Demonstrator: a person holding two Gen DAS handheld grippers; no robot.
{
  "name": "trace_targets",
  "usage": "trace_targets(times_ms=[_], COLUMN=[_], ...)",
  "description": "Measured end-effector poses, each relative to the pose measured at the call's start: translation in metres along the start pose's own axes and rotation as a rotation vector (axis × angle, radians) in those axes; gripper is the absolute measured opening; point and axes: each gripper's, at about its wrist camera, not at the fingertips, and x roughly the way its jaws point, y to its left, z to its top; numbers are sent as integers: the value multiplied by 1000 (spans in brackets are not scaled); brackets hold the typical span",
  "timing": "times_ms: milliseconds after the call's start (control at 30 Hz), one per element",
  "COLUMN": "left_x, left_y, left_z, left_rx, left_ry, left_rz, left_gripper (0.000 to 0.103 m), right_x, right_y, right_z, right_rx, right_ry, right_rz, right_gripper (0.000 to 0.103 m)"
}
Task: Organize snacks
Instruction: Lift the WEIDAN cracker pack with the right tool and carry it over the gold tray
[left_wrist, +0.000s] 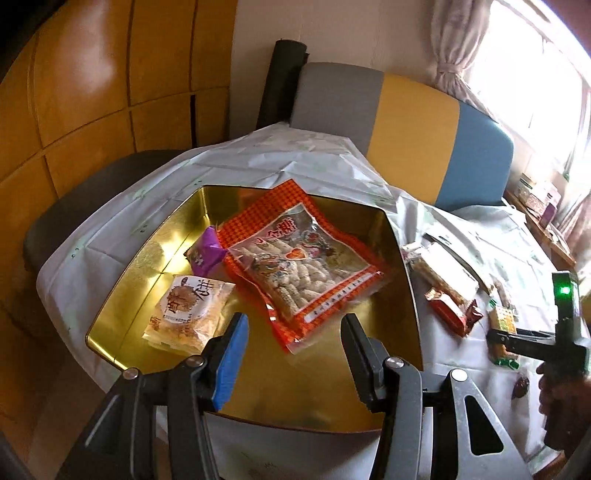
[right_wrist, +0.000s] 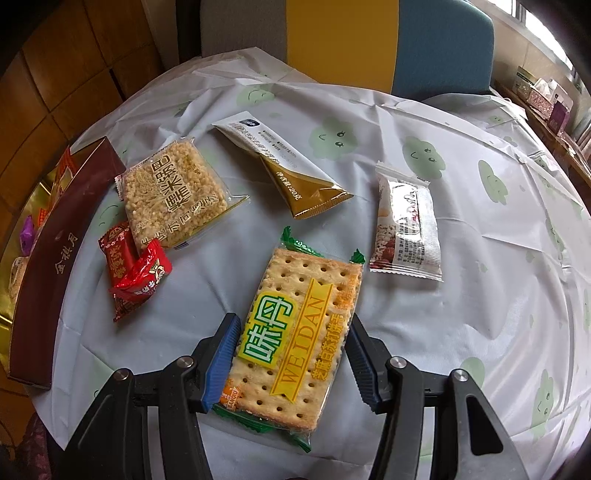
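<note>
An open gold tin (left_wrist: 177, 229) holds a big orange snack bag (left_wrist: 295, 258), a purple candy (left_wrist: 207, 251) and a pale cake packet (left_wrist: 184, 314). My left gripper (left_wrist: 295, 325) hovers open over the tin's near side, with nothing between its pads. In the right wrist view a green-edged cracker packet (right_wrist: 295, 325) lies lengthwise between the blue pads of my right gripper (right_wrist: 293, 328), which is shut on its long sides. The left wrist view shows that gripper (left_wrist: 498, 339) at the far right on the same packet (left_wrist: 502, 319).
On the white tablecloth lie a puffed-rice packet (right_wrist: 173, 195), two red candies (right_wrist: 133, 273), a white-and-gold sachet (right_wrist: 280, 166) and a white wrapped bar (right_wrist: 406, 221). The tin's maroon wall (right_wrist: 55, 266) stands at the left. A grey, yellow and blue chair (left_wrist: 406, 122) stands behind the table.
</note>
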Motion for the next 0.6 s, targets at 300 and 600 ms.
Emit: trace_targets(times_ms=[300,600], left_x=[-8,-14], left_y=[-8,-10], left_z=[-6,-9], left_rx=[33,46], left_ry=[-5,-6], left_rz=[-5,-7], left_gripper=[53,54], right_x=[-2,-4], right_y=[1,-1], right_z=[-1,-3], right_rx=[20,55], right_ry=[-22,-42], right_rz=[-18,-22], right_gripper=[56,52])
